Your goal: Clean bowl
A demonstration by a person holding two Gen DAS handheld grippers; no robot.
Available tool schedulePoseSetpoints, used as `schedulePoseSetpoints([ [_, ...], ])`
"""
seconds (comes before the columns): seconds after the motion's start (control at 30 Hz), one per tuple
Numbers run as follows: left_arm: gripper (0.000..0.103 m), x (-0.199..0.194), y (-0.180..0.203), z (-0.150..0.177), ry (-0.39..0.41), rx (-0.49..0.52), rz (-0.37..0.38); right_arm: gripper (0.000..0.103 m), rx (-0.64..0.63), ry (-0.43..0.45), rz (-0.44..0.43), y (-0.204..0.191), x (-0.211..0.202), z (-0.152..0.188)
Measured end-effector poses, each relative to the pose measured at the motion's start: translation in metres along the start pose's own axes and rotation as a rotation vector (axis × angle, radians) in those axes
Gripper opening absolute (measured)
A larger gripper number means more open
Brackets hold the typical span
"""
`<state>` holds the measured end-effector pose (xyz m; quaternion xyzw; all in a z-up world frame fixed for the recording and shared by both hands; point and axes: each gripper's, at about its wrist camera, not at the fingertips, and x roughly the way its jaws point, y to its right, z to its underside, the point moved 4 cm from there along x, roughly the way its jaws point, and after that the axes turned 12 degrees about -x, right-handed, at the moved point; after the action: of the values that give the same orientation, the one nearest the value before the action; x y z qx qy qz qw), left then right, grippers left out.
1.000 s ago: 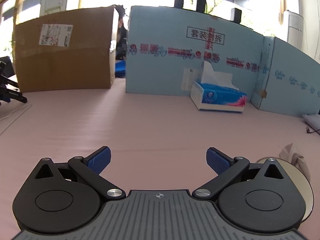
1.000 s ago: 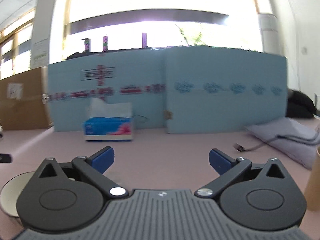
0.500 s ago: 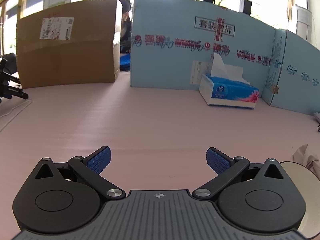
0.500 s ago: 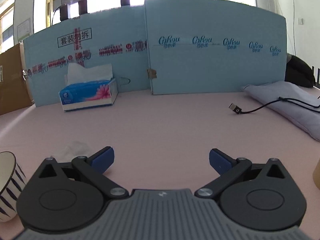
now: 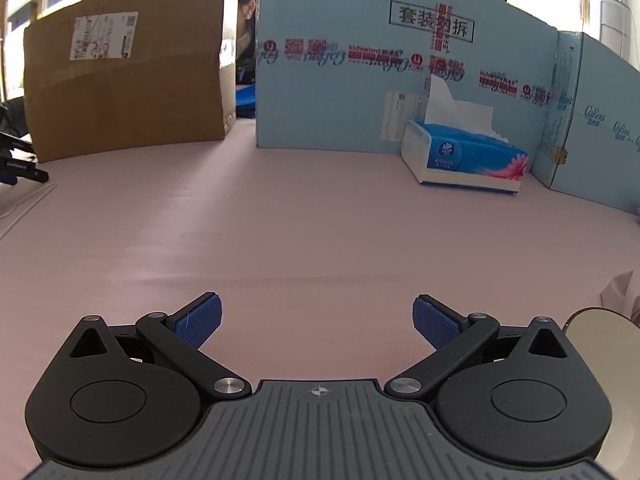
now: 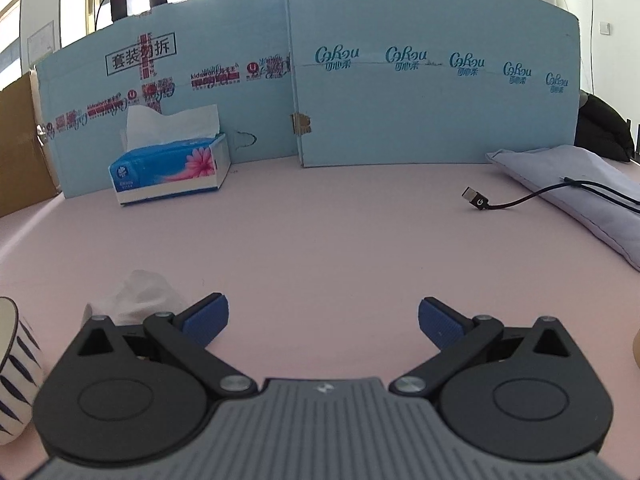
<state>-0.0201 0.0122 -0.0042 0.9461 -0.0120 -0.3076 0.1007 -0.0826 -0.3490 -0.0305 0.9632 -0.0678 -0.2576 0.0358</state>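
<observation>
A white bowl (image 6: 14,368) with blue stripes stands at the left edge of the right wrist view; its cream inside (image 5: 612,380) shows at the lower right of the left wrist view, partly behind the gripper body. A crumpled tissue (image 6: 140,294) lies just beyond the bowl, and it is seen again as a pale wad (image 5: 622,292) at the right edge. My left gripper (image 5: 316,320) is open over bare pink table, left of the bowl. My right gripper (image 6: 322,320) is open too, right of the bowl and tissue, holding nothing.
A blue tissue box (image 5: 464,156) (image 6: 170,170) stands at the back by light blue cardboard walls (image 6: 432,92). A brown cardboard box (image 5: 124,84) is at the far left. A USB cable (image 6: 512,202) and a lilac cloth pad (image 6: 576,192) lie at the right. A brown object (image 6: 636,346) touches the right edge.
Both views have tilted down and drawn closer to the table. The right view swung right, so the bowl slid to its left edge and the tissue came into sight. Both grippers stayed open.
</observation>
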Motion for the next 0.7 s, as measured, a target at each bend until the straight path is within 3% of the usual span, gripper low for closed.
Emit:
schedulePoseSetpoints([
  [0.23, 0.103, 0.014, -0.002, 0.0, -0.046, -0.024, -0.039, 0.103, 0.005, -0.061, 0.004, 0.001, 0.011, 0.002],
  [0.7, 0.103, 0.025, 0.003, -0.003, -0.044, -0.003, -0.082, 0.103, -0.018, -0.111, 0.04, 0.0, 0.025, 0.0],
])
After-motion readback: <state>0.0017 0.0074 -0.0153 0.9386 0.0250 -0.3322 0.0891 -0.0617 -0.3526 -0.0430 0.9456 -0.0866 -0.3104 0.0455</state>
